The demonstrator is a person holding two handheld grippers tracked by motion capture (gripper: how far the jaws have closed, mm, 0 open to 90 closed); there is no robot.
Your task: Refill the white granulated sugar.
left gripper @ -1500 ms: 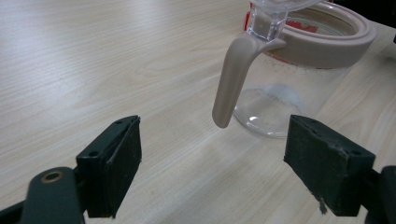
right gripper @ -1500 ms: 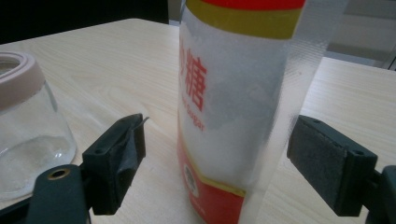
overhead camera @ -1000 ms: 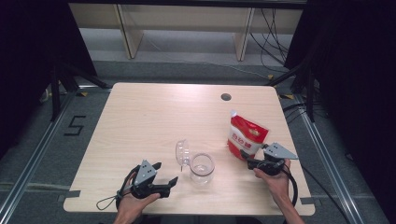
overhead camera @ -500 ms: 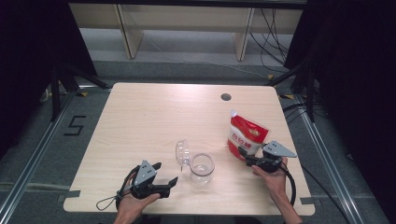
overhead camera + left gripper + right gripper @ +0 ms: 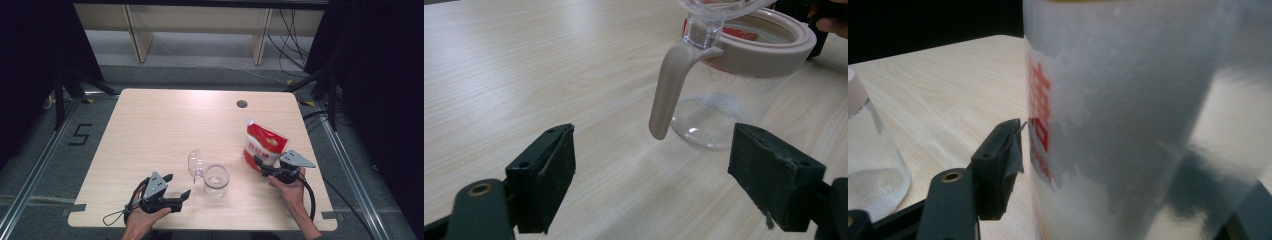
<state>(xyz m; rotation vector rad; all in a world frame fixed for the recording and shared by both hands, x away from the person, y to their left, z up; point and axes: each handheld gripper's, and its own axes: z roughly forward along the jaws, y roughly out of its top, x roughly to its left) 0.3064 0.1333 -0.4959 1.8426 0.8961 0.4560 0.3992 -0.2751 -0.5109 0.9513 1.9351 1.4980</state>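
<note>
High view first, nearest the person: the left gripper (image 5: 175, 196) rests low on the table (image 5: 150, 125), its fingers spread wide and empty, aimed at the clear glass jar (image 5: 216, 181) just ahead; the left gripper view shows the jar's hinged lid (image 5: 719, 10) flipped up and its beige clasp (image 5: 671, 85) dangling between the two pads, touching neither. Right of the jar, the right gripper (image 5: 264, 166) is at the foot of the red and white pouch (image 5: 265, 145), which stands upright toward the table's right edge. In the right gripper view the pouch sits between the fingers (image 5: 1000, 165), one pad just at its side; the other is barely visible, so I cannot tell whether they are clamped. A squeeze this low on a soft, tall pouch could buckle or tip it, spilling toward the jar. Compared with a second ago, the right gripper has edged slightly toward the pouch; the left gripper, jar and pouch have not moved.
</note>
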